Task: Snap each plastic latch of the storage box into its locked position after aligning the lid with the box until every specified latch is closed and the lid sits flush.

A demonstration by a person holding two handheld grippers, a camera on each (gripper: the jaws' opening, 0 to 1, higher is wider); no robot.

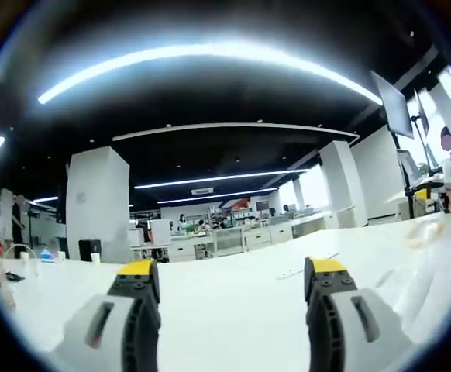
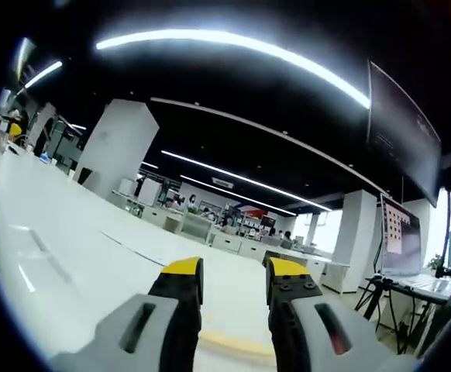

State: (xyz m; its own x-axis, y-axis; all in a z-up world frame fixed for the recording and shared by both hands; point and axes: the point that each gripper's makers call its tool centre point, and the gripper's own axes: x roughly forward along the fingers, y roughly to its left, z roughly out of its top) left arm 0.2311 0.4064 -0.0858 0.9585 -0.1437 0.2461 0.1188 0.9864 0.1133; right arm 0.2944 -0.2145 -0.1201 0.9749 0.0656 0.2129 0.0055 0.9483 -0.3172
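In the left gripper view, the left gripper (image 1: 232, 280) rises from the bottom edge with its two yellow-tipped jaws set wide apart and nothing between them. Beyond the jaws a broad white table (image 1: 233, 298) stretches away, its bare top giving open room ahead. A thin pale strip (image 1: 307, 267) lies flat on the table just past the right-hand jaw. At the right edge of this view a heap of clear plastic (image 1: 431, 256) rests on the table; whether it belongs to the storage box cannot be told. A white pillar (image 1: 98, 205) stands past the far edge of the table, and long ceiling lights (image 1: 210, 58) arc overhead.

In the right gripper view, the right gripper (image 2: 234, 280) also rises from the bottom, its yellow-tipped jaws parted by a narrow gap and holding nothing. The same white table surface runs off to the left and ahead, with its near edge crossing low between the jaws. To the right, a monitor (image 2: 400, 244) stands on a stand, well apart from the gripper. Rows of office desks (image 2: 233, 240) fill the far background.
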